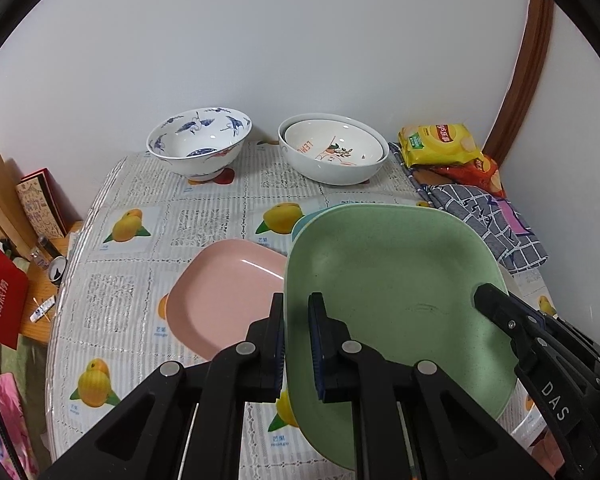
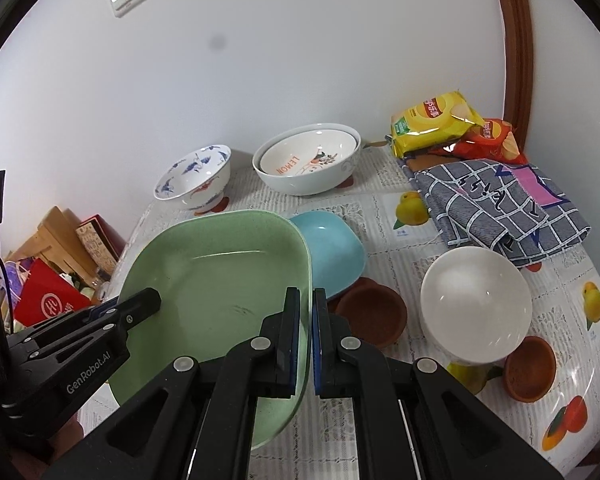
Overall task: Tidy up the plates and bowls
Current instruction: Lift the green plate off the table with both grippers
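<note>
Here, the left claw (image 1: 296, 344) and right claw (image 2: 307, 340) each clamp opposite rims of a green plate (image 1: 388, 280) above the counter (image 1: 220, 200).

Green plate (image 1: 396, 280): matt, finely speckled plastic-like surface. Pink plate (image 1: 224, 296): smooth, satin sheen. Blue-patterned bowl (image 1: 198, 142) and white bowl (image 2: 476, 300): glossy glazed ceramic. Brown saucers (image 2: 372, 312): dull, earthenware-like. Tablecloth (image 1: 148, 240): shiny, ribbed plastic sheet. Checked cloth (image 2: 500, 208): soft woven fabric. Crisp packets (image 2: 432, 124): glossy, crinkled foil
</note>
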`<state>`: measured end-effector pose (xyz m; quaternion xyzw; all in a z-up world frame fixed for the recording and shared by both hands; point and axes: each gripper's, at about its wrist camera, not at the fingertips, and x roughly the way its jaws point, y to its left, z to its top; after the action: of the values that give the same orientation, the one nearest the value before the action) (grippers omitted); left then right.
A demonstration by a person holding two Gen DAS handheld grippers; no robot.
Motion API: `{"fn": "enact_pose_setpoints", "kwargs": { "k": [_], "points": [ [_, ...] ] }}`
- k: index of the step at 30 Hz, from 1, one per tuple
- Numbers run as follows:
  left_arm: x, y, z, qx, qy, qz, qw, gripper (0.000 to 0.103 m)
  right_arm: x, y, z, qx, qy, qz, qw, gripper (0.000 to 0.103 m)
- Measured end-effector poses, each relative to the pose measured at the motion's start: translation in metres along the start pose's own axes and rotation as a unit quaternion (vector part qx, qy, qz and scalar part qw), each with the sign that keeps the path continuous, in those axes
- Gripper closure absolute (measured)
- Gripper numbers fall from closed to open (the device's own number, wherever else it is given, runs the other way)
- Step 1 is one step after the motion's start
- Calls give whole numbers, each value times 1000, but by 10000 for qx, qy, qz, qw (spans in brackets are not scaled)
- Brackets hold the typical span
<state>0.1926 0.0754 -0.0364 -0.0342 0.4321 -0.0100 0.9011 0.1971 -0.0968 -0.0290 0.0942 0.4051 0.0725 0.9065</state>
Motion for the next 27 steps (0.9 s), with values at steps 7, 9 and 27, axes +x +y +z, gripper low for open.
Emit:
{"fn": "enact_pose_setpoints", "kwargs": {
  "k": [7,9,27],
  "points": [
    [-14,10,-8,-71,-35,56,10000,92,-11,10,-6,-2,-57,87,9999,97],
    [-17,13,-10,-98,-43,70,9999,92,-12,12,-8,-2,-69,119,9999,97],
    [-32,51,-23,-392,-87,196,9990,92,-15,52,-17,-234,-29,280,9993,97]
  ]
}}
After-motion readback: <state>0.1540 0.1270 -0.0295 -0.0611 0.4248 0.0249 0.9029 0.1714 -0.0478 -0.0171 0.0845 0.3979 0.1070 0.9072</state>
